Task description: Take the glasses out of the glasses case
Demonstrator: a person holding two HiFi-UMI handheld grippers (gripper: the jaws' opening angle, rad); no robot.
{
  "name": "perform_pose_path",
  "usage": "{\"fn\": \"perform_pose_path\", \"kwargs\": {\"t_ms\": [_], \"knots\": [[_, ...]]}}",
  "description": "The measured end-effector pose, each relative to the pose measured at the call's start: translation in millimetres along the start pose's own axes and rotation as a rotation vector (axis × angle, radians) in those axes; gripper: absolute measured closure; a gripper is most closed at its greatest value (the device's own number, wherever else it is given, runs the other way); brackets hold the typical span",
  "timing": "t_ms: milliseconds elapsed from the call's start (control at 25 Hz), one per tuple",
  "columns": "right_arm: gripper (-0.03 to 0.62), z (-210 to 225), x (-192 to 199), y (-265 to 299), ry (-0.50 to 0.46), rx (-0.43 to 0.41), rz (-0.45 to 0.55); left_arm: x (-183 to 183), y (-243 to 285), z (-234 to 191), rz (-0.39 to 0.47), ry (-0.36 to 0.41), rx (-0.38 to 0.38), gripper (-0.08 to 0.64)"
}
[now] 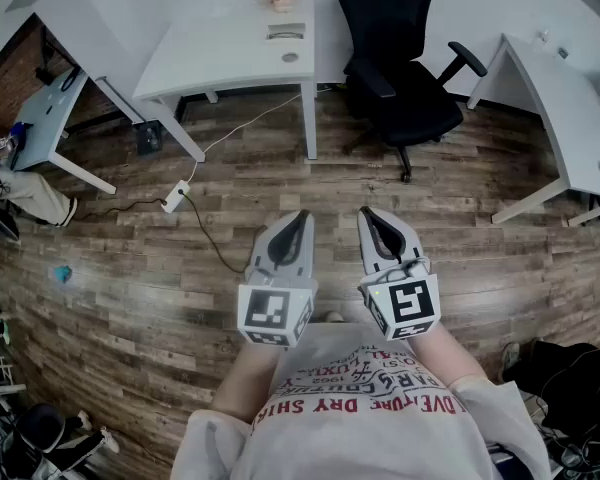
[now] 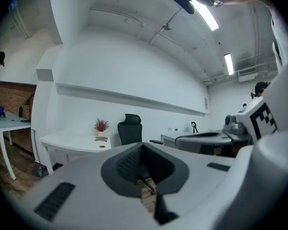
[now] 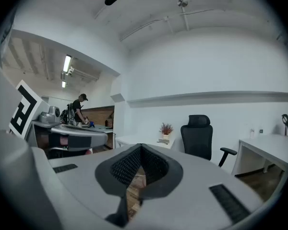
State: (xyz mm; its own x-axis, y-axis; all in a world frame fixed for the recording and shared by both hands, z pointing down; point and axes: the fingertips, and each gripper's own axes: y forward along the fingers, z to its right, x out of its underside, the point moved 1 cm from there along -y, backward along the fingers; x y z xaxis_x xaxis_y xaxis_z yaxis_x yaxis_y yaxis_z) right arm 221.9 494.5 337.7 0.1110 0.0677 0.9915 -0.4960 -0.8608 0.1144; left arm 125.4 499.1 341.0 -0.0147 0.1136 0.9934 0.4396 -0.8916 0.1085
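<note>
White tabletop [image 1: 230, 53] far left-ahead. Then my left claw [image 1: 300, 218] and right claw [image 1: 366, 214] sit side by side, both pinched shut on nothing and aimed forward over open wooden floor [image 1: 180, 268]. Black chair [image 1: 400, 88] and a second tabletop [image 1: 560, 118] are off right. Can't spot the glasses case anywhere, so no axis to give.

Floor [image 1: 130, 298] wood planks; desk [image 1: 230, 53] smooth matt white; left gripper [image 1: 298, 215] matt grey plastic.
</note>
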Motion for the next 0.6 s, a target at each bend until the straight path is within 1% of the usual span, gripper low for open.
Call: {"fn": "perform_pose_path", "kwargs": {"t_ms": [320, 440, 600], "knots": [[0.58, -5.5, 14.7, -12.6, 0.036, 0.014, -0.03, 14.6, -11.2, -4.8, -0.021, -0.018, -0.019, 0.552], [0.58, -1.2, 12.0, -17.5, 0.059, 0.021, -0.021, 12.1, -11.5, -3.8, -0.02, -0.026, -0.026, 0.552], [0.58, 3.2, 11.7, -12.3, 0.106, 0.029, -0.003, 8.0, -10.3, -5.6, -0.023, -0.009, -0.027, 0.552]]}}
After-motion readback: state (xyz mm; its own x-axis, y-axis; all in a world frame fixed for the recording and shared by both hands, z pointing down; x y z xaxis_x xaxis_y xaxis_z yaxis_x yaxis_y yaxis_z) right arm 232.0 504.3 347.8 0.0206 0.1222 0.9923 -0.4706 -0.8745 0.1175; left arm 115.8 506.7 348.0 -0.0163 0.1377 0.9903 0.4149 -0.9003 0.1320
